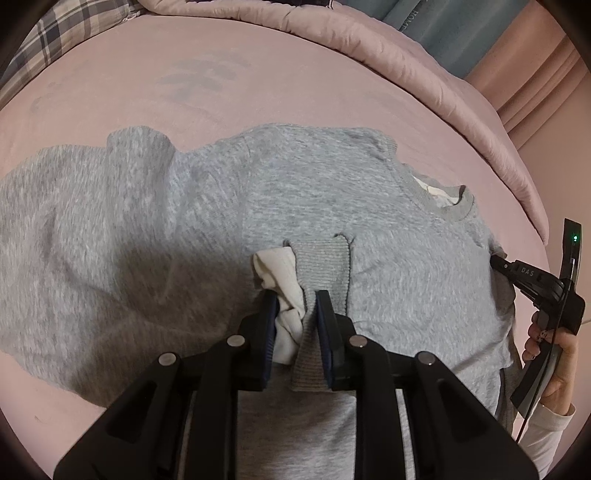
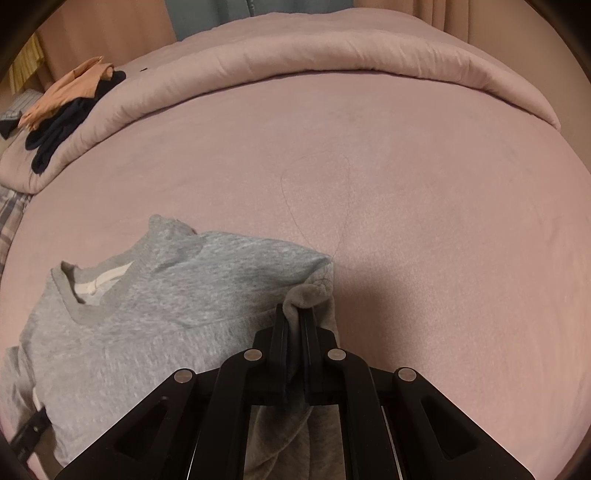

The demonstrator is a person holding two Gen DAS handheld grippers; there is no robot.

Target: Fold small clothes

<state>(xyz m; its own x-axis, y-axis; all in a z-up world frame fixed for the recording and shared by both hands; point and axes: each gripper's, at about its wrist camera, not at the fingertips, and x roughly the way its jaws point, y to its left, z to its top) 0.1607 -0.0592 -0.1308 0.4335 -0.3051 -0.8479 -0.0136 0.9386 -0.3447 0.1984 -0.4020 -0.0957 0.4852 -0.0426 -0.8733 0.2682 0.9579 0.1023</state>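
A small grey sweatshirt (image 1: 184, 221) lies spread on the pink bed sheet (image 1: 147, 92), neck to the right. My left gripper (image 1: 295, 299) is shut on its ribbed grey sleeve cuff (image 1: 321, 266), with white lining showing, held over the chest. My right gripper (image 2: 293, 314) is shut on a fold of the sweatshirt (image 2: 166, 295) at its right shoulder edge. The right gripper also shows in the left wrist view (image 1: 506, 264), held by a hand at the garment's right side.
A rolled pink duvet (image 2: 332, 55) lines the far side of the bed. A pile of orange and dark clothes (image 2: 62, 110) lies on it at the left. A plaid pillow (image 1: 66, 33) sits at the far left.
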